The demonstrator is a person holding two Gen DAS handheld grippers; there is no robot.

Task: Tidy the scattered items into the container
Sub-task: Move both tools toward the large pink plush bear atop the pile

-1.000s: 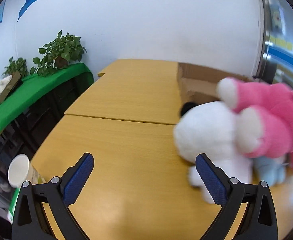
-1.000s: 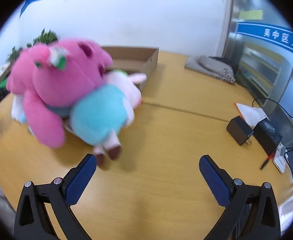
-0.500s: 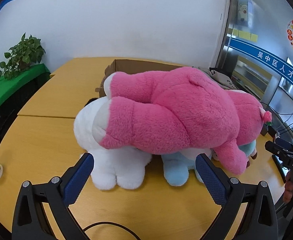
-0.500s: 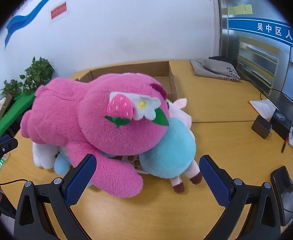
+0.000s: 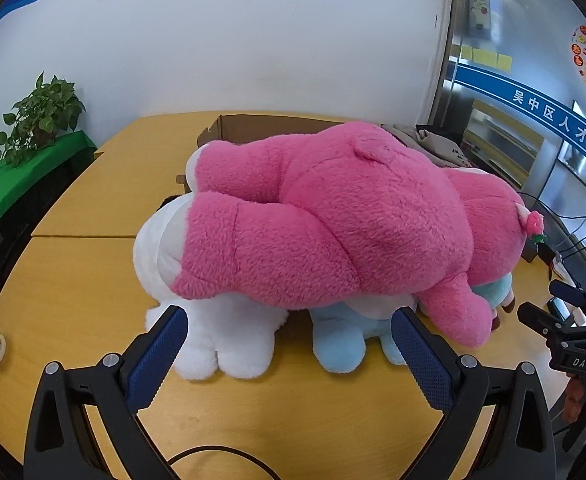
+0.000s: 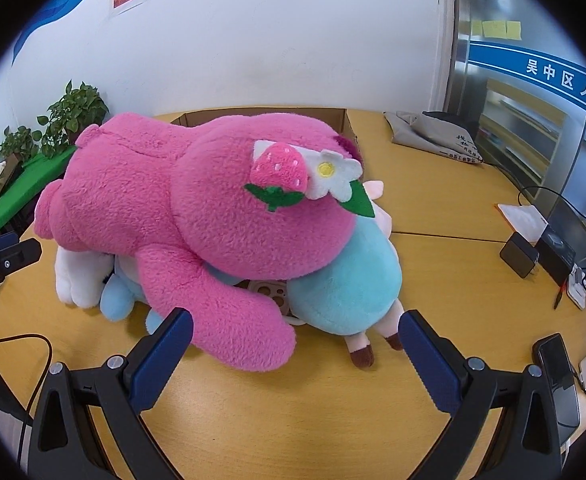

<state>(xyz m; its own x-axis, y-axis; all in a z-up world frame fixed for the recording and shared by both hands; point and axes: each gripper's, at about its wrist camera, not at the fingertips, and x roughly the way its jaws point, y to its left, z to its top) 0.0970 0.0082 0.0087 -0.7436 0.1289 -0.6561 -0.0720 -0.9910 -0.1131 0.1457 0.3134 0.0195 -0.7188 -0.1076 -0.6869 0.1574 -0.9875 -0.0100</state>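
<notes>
Now | both views closer to pink plush (image 5: 333, 220) | left gripper (image 5: 289, 344), right gripper (image 6: 297, 344) wide

A potted plant (image 5: 43, 114) stands on a green cloth (image 5: 21, 184) left of the desk (image 5: 85, 264); a grey bag (image 6: 433, 132), charger (image 6: 519, 254) and phone (image 6: 557, 380) lie right.

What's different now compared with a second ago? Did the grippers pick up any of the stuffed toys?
Nothing was picked up. Both views swung round onto the toy pile and closed in: the left gripper and right gripper now face the pink plush from opposite sides. The grippers stayed open, the pile stayed on the table, and the cardboard box stayed behind it.
</notes>
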